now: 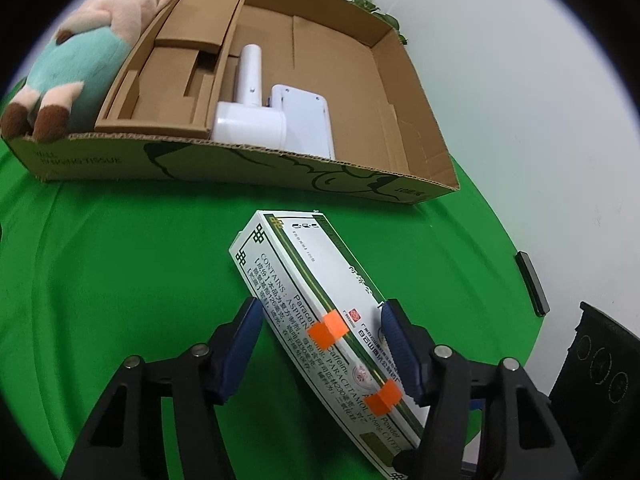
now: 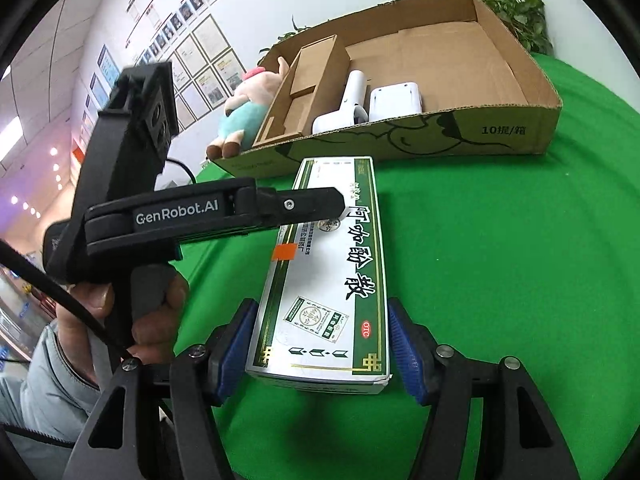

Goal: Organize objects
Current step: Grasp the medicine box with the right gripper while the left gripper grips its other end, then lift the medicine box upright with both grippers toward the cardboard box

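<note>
I clamp the light, crushable carton by its long sides: right gripper near end, left gripper mid-length, gently

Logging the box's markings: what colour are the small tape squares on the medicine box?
Orange tape squares on the medicine box, clearest in the left wrist view.

claw: black frame, blue ribbed pads | silver screws | sleeve: grey

I am in an office-like room; framed certificates and portrait photos line the white wall; ceiling lights glow.
</note>
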`<state>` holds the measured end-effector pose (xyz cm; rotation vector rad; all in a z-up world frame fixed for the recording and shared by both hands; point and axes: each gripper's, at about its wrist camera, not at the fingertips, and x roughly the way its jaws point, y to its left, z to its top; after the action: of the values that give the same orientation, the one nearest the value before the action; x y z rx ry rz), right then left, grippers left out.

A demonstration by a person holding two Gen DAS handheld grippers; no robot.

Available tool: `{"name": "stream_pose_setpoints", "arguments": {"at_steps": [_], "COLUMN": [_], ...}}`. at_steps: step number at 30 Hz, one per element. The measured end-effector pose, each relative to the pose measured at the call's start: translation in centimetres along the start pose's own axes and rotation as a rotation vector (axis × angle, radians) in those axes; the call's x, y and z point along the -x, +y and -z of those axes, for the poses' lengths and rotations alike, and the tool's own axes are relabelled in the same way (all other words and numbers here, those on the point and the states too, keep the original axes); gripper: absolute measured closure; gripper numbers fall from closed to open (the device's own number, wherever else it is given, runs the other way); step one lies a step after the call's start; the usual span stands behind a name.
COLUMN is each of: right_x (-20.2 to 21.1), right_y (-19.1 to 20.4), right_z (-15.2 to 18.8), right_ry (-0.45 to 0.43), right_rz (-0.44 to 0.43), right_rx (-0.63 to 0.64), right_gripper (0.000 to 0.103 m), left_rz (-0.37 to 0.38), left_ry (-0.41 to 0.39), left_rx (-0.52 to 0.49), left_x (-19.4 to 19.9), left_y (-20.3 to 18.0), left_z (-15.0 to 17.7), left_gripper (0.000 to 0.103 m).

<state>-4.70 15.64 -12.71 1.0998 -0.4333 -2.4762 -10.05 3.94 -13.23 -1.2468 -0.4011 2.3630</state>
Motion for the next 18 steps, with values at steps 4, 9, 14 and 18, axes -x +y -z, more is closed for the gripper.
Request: {"name": "stream_pose_setpoints", "arguments": {"at_steps": [4,9,14,18], "right_x": [0.2,0.0,-0.3,-0.4], "right_y": [-0.3,0.0,0.0,0.0], "right_z": [-0.1,-0.1,0.1,0.2], "right_ry": [-0.014,-0.007,0.008,0.022], "right_rz": [-0.004,0.006,-0.007,-0.006], "right_rx": [-0.013,0.000,-0.007,0.005], "right_gripper": [0.042,0.042,0.042,0.042], "left_rz": [0.029,0.052,0.097,0.098], "left_ry": [0.014,0.048,0.088,0.068], "left_rx": [0.047,0.083,0.116,0.087], "left_x": [-0.1,-0.5,-1.3,-1.1], "left_y": [0.8,1.4,1.5,1.0], "left_z": [0.0,0.0,0.5,0.7], "left_gripper": [0.042,0.038,0.037,0.043]}}
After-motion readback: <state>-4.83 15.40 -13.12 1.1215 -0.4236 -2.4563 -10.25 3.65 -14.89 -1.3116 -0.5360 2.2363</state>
